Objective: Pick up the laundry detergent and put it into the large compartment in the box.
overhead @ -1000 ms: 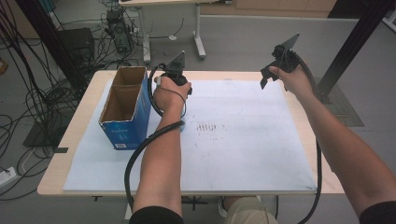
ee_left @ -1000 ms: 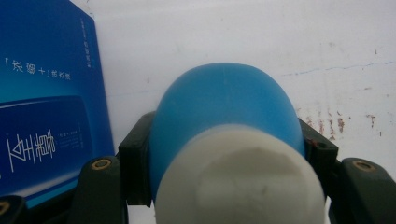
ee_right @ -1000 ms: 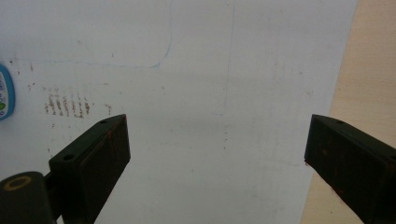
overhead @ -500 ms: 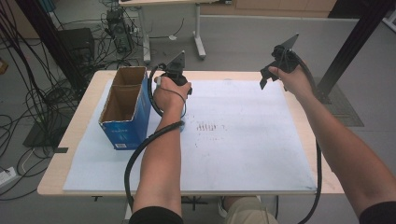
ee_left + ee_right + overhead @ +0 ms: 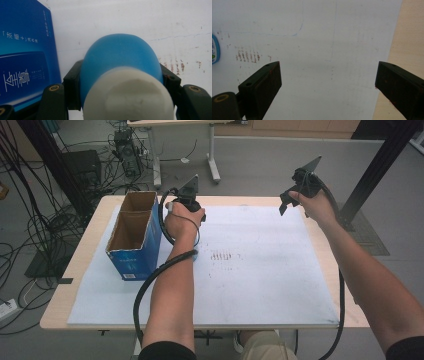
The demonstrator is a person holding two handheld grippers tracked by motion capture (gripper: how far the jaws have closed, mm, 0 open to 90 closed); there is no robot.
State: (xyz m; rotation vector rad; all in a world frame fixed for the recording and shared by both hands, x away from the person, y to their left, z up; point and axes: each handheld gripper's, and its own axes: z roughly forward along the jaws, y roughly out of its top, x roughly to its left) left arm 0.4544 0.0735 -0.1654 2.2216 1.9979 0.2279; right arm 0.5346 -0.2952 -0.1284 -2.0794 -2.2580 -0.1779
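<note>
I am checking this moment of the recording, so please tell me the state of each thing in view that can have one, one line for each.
Left tongs: shut on the blue and white object.
Blue and white object: gripped between the jaws, white end toward the camera.
Right tongs: open, nothing between the jaws.
Blue carton: upright on the white sheet, top open, two compartments; I see nothing inside.
White sheet: flat on the table, with reddish-brown marks.
</note>
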